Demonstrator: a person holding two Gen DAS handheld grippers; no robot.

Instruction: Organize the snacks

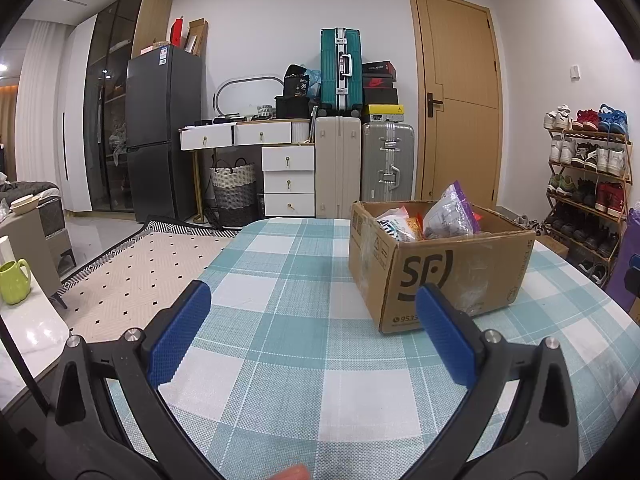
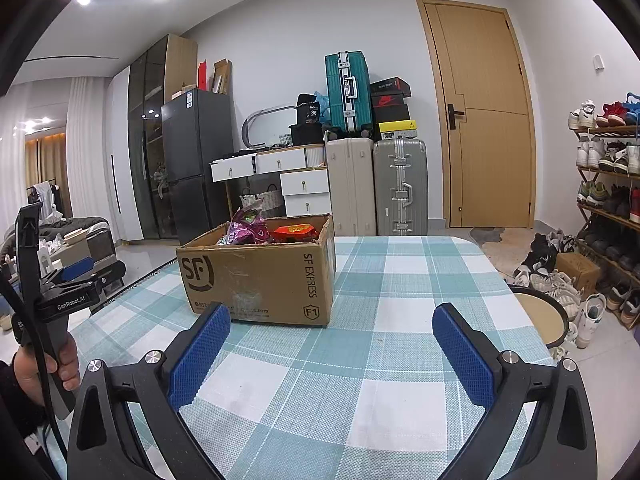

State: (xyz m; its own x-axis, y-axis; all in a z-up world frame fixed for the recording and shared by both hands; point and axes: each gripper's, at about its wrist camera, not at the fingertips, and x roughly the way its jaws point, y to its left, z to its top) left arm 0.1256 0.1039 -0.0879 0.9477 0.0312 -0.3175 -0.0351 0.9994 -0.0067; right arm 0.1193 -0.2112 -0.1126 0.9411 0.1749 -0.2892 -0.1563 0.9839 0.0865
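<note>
A brown SF Express cardboard box [image 1: 440,268] stands open on the checked tablecloth [image 1: 288,304], with several snack bags inside: a clear-and-purple bag [image 1: 452,212] sticks up. In the right wrist view the box [image 2: 260,276] shows purple bags [image 2: 246,228] and a red pack [image 2: 296,232]. My left gripper [image 1: 312,296] is open and empty, low over the table, left of the box's near corner. My right gripper [image 2: 332,316] is open and empty, just in front of the box. The left gripper [image 2: 86,268] also shows at the far left of the right wrist view.
Suitcases [image 1: 364,164], white drawers [image 1: 288,180] and a fridge [image 1: 160,132] stand behind the table. A shoe rack [image 1: 588,184] is at the right. A round stool [image 2: 540,316] sits by the table's right edge. A green mug [image 1: 14,280] is at the left.
</note>
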